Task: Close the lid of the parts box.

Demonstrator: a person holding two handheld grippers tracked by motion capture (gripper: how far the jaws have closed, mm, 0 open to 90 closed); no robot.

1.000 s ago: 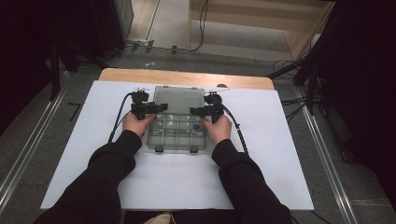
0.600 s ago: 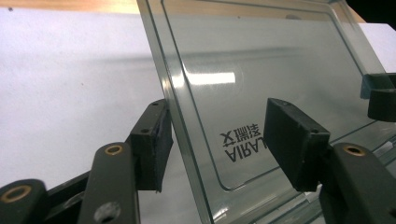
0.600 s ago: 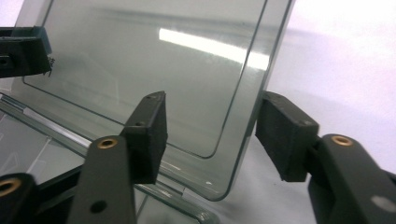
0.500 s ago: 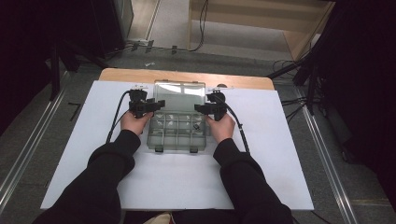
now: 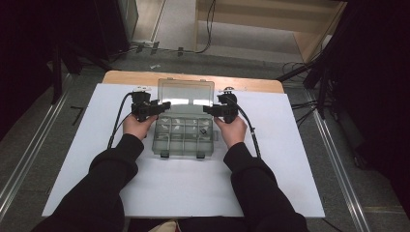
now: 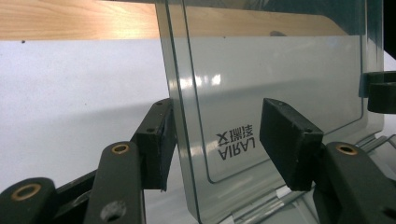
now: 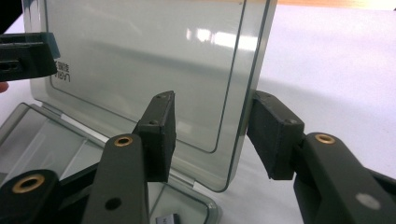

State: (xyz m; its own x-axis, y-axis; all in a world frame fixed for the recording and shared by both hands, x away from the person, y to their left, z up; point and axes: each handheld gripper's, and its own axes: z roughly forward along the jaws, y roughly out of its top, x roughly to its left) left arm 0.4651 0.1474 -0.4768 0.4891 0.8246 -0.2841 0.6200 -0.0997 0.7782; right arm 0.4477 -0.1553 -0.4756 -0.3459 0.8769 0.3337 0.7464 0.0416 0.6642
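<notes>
A clear plastic compartment box (image 5: 183,140) lies mid-table on a white sheet, its lid (image 5: 186,93) swung up and leaning back. My left gripper (image 5: 164,105) straddles the lid's left edge and my right gripper (image 5: 208,109) its right edge. In the left gripper view the lid (image 6: 280,70) stands between the jaws of the left gripper (image 6: 219,112), which have just been closing; a gap shows on the inner side. In the right gripper view the lid edge (image 7: 247,93) sits between the closing jaws of the right gripper (image 7: 212,105), with a gap too. A small dark part (image 5: 203,130) lies in one compartment.
The white sheet (image 5: 290,169) covers most of the wooden table (image 5: 130,77), whose bare edge shows at the far side. Cables trail from both grippers over the sheet. Dark stands and floor cables (image 5: 309,72) surround the table, and metal rails (image 5: 338,164) run along both sides.
The lid has swung up from nearly flat to leaning back. Both hands have shifted slightly toward the far side, and both pairs of jaws have narrowed around the lid's edges.
</notes>
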